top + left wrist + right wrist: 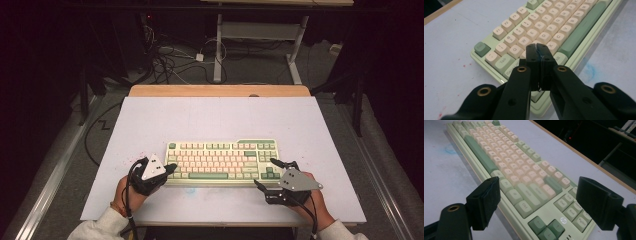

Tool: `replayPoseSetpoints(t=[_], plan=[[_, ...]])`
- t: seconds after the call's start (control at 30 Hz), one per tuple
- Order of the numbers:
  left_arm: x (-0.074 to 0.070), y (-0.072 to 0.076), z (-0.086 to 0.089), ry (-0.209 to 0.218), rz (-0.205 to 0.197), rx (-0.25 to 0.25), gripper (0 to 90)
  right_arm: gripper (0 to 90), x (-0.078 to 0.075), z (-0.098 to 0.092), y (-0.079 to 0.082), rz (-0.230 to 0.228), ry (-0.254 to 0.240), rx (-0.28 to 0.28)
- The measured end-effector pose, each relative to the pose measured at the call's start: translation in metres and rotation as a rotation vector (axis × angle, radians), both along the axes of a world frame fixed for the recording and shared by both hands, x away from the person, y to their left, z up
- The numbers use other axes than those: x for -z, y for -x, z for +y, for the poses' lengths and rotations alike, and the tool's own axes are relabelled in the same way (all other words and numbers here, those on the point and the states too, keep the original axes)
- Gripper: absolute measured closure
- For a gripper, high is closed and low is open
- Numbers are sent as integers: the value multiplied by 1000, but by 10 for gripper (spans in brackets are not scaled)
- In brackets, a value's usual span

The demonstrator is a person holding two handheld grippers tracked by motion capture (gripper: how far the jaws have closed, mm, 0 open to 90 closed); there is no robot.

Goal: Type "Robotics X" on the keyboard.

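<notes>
High view: keyboard centre-low on white counter, left gripper at its left end, right gripper lower right; left gripper view: jaws pressed together over lower-left keys; right gripper view: jaws spread, empty, so nothing visibly done yet.

Keyboard: pale green case; cream keys with green modifiers and a long green space bar; lies flat on the sheet, near its front edge
Sheet: white, covers most of the tabletop; small red specks at its left; a faint blue smudge just in front of the keyboard
Tabletop: wood; a bare strip shows along the far edge
Cables: a dark tangle on the floor beyond the table
Desk frame: white legs, farther back
</notes>
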State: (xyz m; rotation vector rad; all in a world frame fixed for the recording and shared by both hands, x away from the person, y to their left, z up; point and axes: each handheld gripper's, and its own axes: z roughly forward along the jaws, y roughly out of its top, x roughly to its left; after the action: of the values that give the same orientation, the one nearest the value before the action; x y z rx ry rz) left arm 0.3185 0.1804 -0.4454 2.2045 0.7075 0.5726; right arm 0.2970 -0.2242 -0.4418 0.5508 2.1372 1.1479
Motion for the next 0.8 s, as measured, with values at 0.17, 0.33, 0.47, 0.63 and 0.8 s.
replayPoseSetpoints(t=[0.17,0.33,0.47,0.63,0.8], plan=[[-3,-5,-6,-15,10,6,879,204,1,1,-1,1,2,2],[-6,-13,-17,-33,21,20,878,204,2,2,-1,2,7,3],[-8,-20,-29,-45,23,38,878,204,2,2,-2,3,15,-1],[-11,-29,-40,-47,36,54,878,204,2,2,-2,1,12,-2],[-10,-38,-50,-65,44,60,879,204,3,2,-1,1,15,-2]])
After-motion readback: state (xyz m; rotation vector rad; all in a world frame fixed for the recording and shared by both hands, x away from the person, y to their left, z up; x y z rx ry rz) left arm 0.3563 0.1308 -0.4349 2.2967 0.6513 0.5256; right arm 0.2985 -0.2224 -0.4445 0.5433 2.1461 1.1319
